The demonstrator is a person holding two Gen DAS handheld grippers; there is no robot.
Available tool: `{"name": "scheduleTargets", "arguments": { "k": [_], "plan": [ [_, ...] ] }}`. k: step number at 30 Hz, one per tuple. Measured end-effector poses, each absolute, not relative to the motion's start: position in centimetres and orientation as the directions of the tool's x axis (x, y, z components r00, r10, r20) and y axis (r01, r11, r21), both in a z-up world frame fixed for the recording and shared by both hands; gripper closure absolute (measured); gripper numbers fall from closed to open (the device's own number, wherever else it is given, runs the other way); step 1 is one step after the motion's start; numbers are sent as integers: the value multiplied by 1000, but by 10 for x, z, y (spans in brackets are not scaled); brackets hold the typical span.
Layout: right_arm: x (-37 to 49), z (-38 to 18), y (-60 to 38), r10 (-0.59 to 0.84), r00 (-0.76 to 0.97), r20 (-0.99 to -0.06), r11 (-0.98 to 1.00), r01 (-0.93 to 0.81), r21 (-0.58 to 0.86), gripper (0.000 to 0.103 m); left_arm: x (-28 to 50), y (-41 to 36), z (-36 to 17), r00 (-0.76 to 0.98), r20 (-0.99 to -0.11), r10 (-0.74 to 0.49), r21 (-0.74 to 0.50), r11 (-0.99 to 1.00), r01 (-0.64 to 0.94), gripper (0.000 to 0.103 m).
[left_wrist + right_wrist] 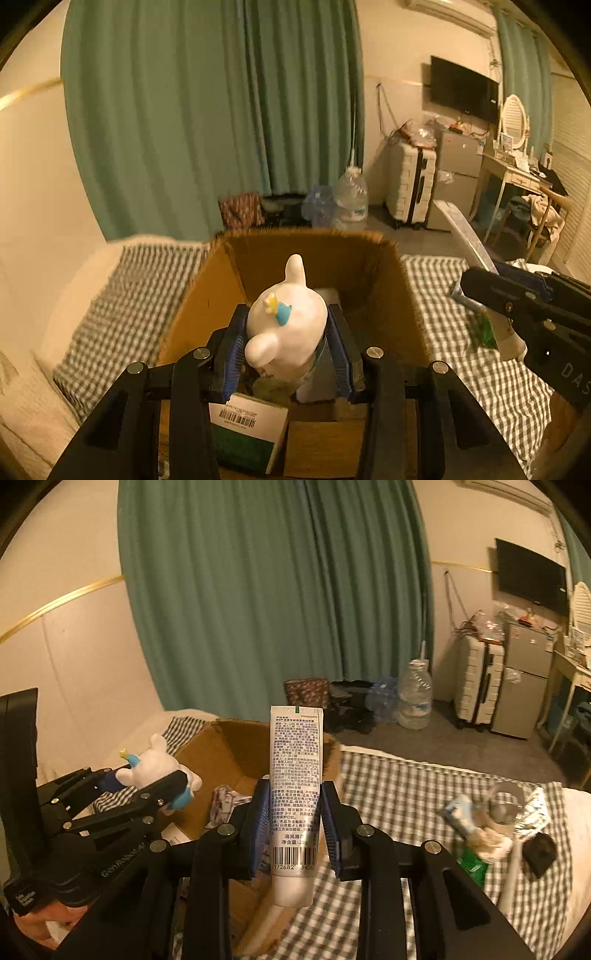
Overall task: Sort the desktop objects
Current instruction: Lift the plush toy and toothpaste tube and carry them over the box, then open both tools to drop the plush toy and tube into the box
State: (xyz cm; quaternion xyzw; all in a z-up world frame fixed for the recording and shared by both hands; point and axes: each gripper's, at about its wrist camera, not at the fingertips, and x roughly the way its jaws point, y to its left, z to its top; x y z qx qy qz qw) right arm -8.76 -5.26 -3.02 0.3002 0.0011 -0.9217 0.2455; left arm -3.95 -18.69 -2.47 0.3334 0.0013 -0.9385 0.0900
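Note:
My left gripper (288, 325) is shut on a white toy figure (286, 325) with a blue and yellow ornament, held above an open cardboard box (207, 291). The same toy (155, 764) and left gripper (162, 775) show at the left of the right wrist view. My right gripper (293, 808) is shut on a white tube (295, 794) with printed text and a barcode, upright, cap end toward the camera. In the left wrist view that tube (476, 258) and the right gripper (495, 295) sit at the right, beside the box (221, 753).
The box holds a small carton with a barcode (247, 432) and a crumpled packet (225, 801). A checked cloth (399, 790) covers the surface. On it at the right lie a clear cup (504, 801), wrappers, a green packet (472, 864) and a black item (539, 853).

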Motion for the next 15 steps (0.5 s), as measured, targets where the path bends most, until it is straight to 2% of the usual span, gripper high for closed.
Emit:
{"name": "scheduleTargets", "arguments": {
  "k": [15],
  "plan": [
    [-144,-90,-122,-490,-561,-667,-827,542,151,76,-75,-221,-73,-636,-733,-243,123,-966,228,61]
  ]
}}
